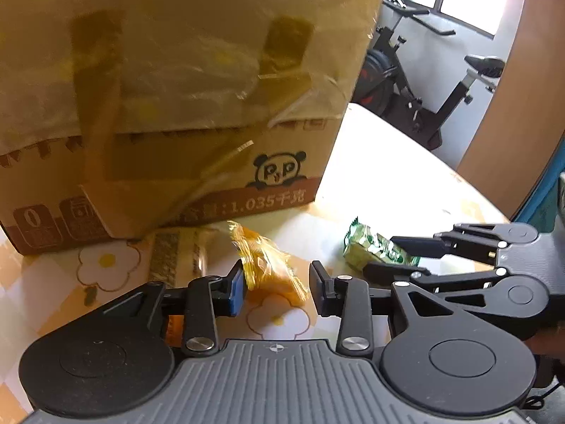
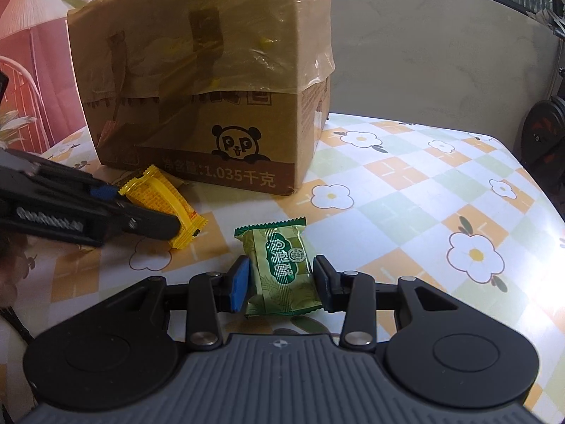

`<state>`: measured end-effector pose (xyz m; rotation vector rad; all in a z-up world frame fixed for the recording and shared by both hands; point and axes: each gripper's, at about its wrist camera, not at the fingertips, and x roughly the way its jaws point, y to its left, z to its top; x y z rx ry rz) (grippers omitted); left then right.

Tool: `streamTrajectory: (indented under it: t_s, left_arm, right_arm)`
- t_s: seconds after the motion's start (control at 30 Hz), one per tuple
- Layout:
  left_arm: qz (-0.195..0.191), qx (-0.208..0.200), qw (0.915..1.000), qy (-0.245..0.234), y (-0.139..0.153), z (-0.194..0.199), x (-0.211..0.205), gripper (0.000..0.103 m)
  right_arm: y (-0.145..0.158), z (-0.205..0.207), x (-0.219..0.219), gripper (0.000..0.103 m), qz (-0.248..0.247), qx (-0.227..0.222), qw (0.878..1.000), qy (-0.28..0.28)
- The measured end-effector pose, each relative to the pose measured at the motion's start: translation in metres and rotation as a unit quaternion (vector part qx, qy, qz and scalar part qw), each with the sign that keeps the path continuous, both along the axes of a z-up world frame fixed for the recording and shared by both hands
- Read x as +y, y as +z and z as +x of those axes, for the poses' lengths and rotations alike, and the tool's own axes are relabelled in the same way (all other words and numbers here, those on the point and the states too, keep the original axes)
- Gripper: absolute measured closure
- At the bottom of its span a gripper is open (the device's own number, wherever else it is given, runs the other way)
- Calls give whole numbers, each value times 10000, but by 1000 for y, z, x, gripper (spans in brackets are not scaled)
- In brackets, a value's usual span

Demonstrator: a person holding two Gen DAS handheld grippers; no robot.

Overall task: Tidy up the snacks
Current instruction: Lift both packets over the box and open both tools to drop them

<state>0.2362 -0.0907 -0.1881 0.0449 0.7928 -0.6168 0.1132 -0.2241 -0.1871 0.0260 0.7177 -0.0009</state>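
A yellow snack packet [image 1: 268, 268] lies on the flowered tablecloth [image 2: 423, 194] in front of a cardboard box [image 1: 176, 88]. My left gripper [image 1: 277, 289] stands open around it, with a gap between the pads and the wrapper. The right wrist view shows the same yellow packet [image 2: 159, 198] resting on the cloth between the left gripper's [image 2: 144, 208] fingers. A green snack packet [image 2: 282, 268] sits between the pads of my right gripper [image 2: 280, 282], which is shut on it. In the left wrist view the right gripper [image 1: 383, 254] holds that green packet [image 1: 367, 243] low over the table.
The tall panda-printed box [image 2: 212, 88], partly covered in clear film, stands at the back of the table. A brownish flat wrapper [image 1: 173, 254] lies at its foot. An exercise bike [image 1: 406, 81] stands past the table's far edge, and a white chair frame [image 2: 21, 81] is at the left.
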Motion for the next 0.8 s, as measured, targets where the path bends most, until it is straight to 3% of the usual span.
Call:
streamTrajectory:
  t_s: [0.27,0.37,0.5,0.57,0.8]
  left_arm:
    - [-171,387,9988,255,-14,14,-3,63]
    - [-211,263,9990,286,-16,13,-10,66]
    - [-407,163,9989,145,-9,8,-17,90]
    - [-193,-49,9997,120,-3,3,-24,90]
    - [-176,-351,9991,140,24,-12,-8,91]
  right_arm:
    - [0,-2,0,62,47,-18,10000,-17]
    - [0,-3,0,62,143,-18,9999,-22]
    - [0,-3,1,62,170,-9,9998,-39]
    - [2,-3,1,62,190,-1,9998,-46]
    - [28,-12,-2,63,442,-291,9985,-150]
